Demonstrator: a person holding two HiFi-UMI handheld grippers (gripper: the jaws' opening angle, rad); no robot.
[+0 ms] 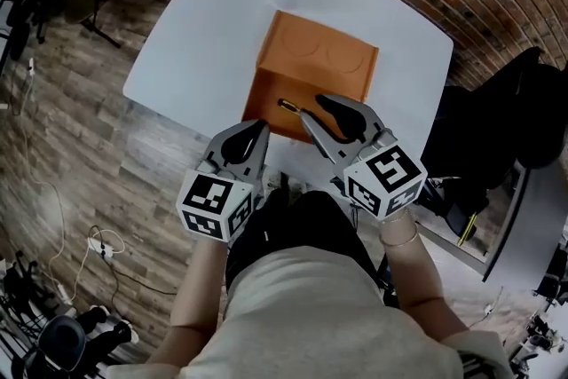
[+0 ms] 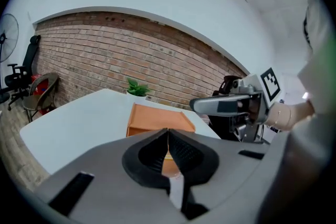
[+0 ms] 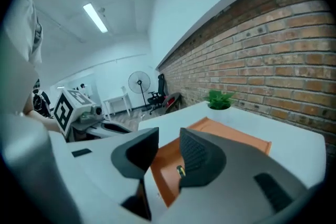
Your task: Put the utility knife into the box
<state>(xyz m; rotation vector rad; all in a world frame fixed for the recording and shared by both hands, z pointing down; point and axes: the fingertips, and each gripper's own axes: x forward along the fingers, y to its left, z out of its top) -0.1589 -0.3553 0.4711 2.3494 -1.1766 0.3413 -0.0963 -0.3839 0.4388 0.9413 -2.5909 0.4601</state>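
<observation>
Utility knife (image 1: 289, 106) mostly hidden: only short yellow-black end shows at centre of head view, rest under right gripper (image 1: 312, 109). Knife lies on near part of orange box (image 1: 315, 58); whether inside rim is hard to tell. Right gripper jaws wide apart, gripping nothing. Left gripper (image 2: 168, 136), lower left of head view, jaws together, empty. Box sits on white surface (image 1: 195, 40).
</observation>
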